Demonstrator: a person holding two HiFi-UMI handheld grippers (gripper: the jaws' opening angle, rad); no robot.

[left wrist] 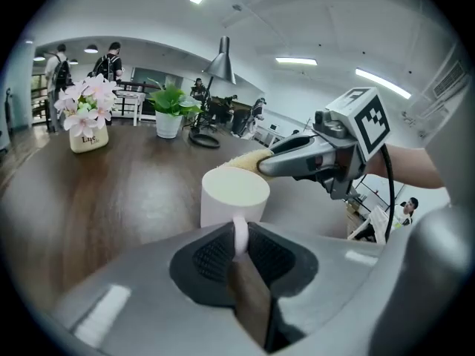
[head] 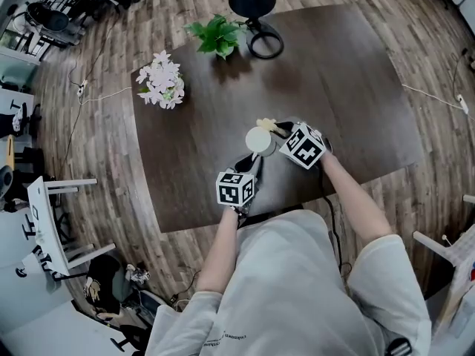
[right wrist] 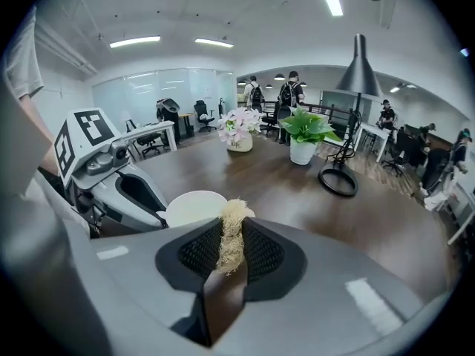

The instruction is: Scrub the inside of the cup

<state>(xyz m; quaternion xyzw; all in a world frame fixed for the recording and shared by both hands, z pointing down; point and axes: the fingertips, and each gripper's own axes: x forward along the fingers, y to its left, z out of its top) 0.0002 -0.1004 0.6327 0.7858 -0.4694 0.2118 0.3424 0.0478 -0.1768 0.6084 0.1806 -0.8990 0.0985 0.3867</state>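
The white cup (left wrist: 234, 199) is upright over the dark bench (head: 356, 87) with its mouth open upward, though I cannot tell whether its bottom rests on the wood. The left gripper (left wrist: 239, 249) pinches the cup's handle (left wrist: 240, 232) between its jaws, probably so the cup does not turn or tip under the rubbing. Opposite the handle, the right gripper (right wrist: 231, 252) has its jaws pressed on a straw-coloured fibrous scrubber (right wrist: 230, 232) with the free tuft at the cup's rim, ready to go down inside.
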